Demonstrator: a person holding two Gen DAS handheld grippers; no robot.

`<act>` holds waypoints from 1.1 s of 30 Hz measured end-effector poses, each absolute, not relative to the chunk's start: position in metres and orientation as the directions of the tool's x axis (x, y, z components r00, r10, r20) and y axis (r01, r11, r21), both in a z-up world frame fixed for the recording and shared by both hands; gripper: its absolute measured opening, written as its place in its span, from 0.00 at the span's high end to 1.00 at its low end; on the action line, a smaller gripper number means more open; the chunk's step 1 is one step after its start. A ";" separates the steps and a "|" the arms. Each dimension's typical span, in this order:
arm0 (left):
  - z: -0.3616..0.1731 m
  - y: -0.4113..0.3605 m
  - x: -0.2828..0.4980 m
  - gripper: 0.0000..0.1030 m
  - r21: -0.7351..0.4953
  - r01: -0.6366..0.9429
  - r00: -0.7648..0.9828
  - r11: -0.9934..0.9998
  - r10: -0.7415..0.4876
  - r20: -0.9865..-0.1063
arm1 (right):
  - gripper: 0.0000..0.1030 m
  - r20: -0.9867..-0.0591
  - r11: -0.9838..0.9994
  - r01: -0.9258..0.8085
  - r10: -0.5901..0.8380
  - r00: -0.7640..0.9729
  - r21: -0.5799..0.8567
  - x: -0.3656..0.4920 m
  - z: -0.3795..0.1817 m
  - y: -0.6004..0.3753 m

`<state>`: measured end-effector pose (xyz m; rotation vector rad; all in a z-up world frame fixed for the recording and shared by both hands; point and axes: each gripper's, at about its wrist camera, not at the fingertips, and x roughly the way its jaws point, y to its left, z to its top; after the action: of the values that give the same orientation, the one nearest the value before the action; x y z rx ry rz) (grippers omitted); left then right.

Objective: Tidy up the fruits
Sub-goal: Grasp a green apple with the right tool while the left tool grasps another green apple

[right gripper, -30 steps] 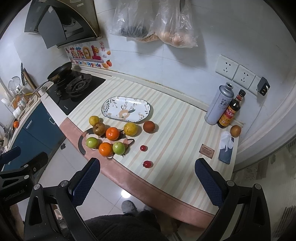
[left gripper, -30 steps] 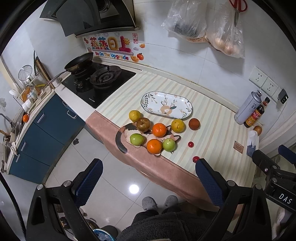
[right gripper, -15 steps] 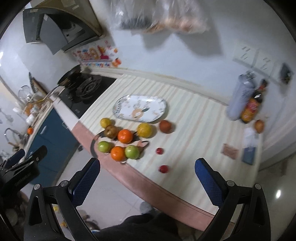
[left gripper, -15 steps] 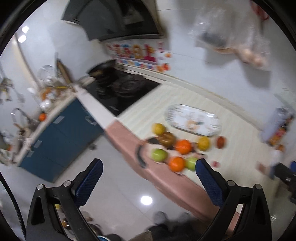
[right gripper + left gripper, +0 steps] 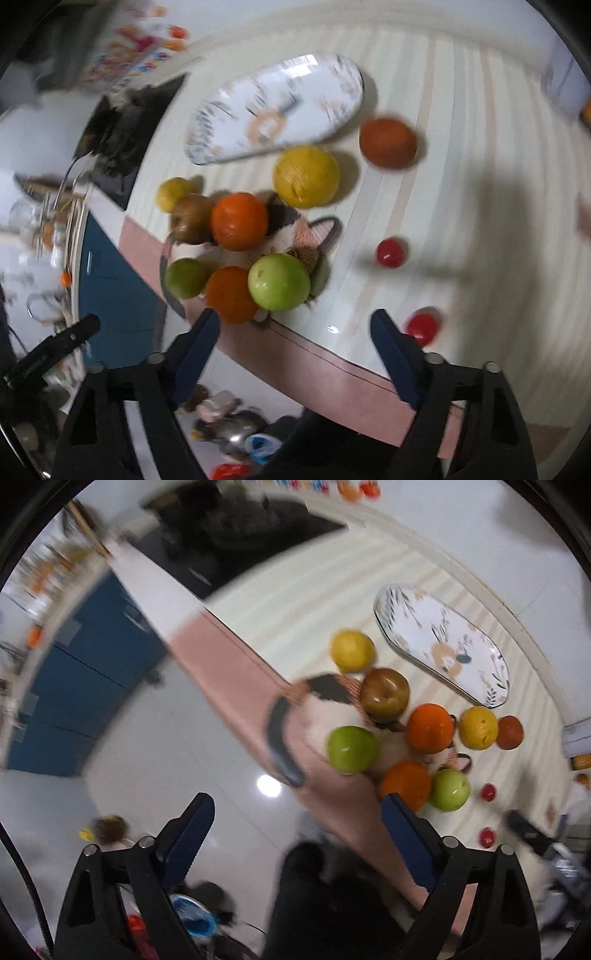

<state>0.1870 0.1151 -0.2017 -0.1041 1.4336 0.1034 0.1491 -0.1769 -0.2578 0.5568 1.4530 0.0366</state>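
A: Fruits (image 5: 279,282) sit clustered near the counter (image 5: 461,177) edge, beside the plate (image 5: 273,114).
B: Claws?
A: Left claw (image 5: 295,834) and right claw (image 5: 295,343) both closing, nothing between them.
B: Handling?
A: Round, firm, probably slippery, though it's blurry. Grip across the widest middle.

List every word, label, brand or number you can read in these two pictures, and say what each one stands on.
None can be read.
Wall sticker: coloured lettering, too blurred.
Bottle label at the frame edge: too small and cut off.
Plate: leaf and animal pattern only, no words.
Other gripper's body: faint print, illegible.
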 end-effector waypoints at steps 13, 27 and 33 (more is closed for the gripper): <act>-0.302 0.089 0.252 0.11 -0.189 -0.063 -0.095 0.980 -0.195 -0.976 | 0.35 -0.918 0.807 0.455 0.391 0.064 0.375 0.188 -0.336 -0.141; -0.314 0.071 0.260 0.43 -0.138 0.046 -0.067 0.989 -0.135 -0.989 | 0.40 -0.921 0.814 0.463 0.390 0.012 0.351 0.193 -0.342 -0.135; -0.318 0.058 0.257 0.43 -0.126 0.069 -0.061 0.990 -0.122 -0.991 | 0.37 -0.921 0.828 0.453 0.389 -0.037 0.332 0.193 -0.344 -0.132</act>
<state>0.2569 0.0583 -0.3175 -0.0415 1.6250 -0.1562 0.1928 -0.1319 -0.3442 0.6697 1.6480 -0.0581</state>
